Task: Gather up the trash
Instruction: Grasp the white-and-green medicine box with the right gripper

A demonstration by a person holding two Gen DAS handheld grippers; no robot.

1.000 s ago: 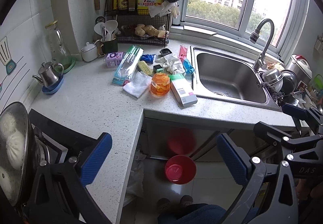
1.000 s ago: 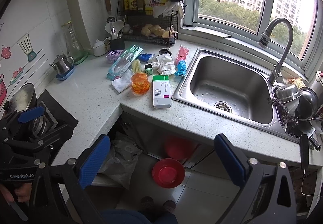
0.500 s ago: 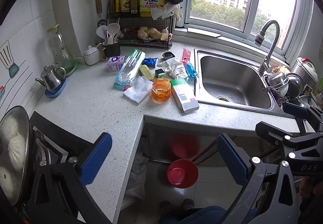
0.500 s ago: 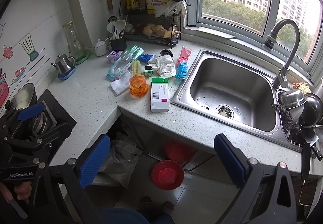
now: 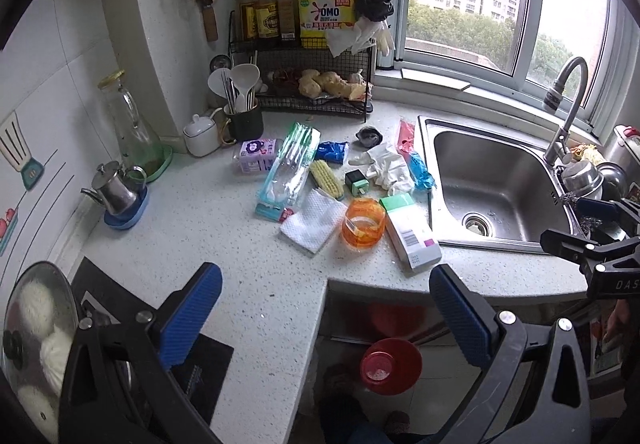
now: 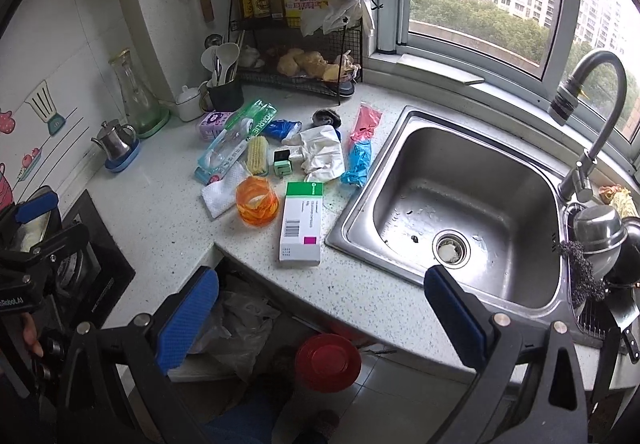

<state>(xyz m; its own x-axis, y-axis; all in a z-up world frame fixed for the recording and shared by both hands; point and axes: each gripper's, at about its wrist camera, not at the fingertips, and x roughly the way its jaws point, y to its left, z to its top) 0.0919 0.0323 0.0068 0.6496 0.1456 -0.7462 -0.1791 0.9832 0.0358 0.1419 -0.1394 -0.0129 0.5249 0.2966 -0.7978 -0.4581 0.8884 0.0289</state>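
Note:
Trash lies in a cluster on the speckled counter (image 5: 192, 244): a white and green box (image 5: 410, 230) (image 6: 301, 224), an orange cup (image 5: 363, 222) (image 6: 256, 204), a white napkin (image 5: 312, 222), a corn cob (image 5: 327, 175), a toothbrush pack (image 5: 290, 166), crumpled white paper (image 6: 322, 152), and red and blue wrappers (image 6: 360, 140). A red bin (image 5: 390, 366) (image 6: 328, 362) stands on the floor below. My left gripper (image 5: 324, 320) is open and empty before the counter corner. My right gripper (image 6: 320, 320) is open and empty, near the counter's front edge.
A steel sink (image 6: 460, 204) with a faucet (image 6: 592, 124) lies right of the trash. A wire rack (image 5: 308, 84) with bottles, a utensil cup (image 5: 240, 112) and a small kettle (image 5: 116, 188) stand at the back. A pot of buns (image 5: 32, 332) sits on the stove at left.
Both grippers have risen and moved closer to the counter; the trash cluster looks larger and lower in both views. Both stay open and empty.

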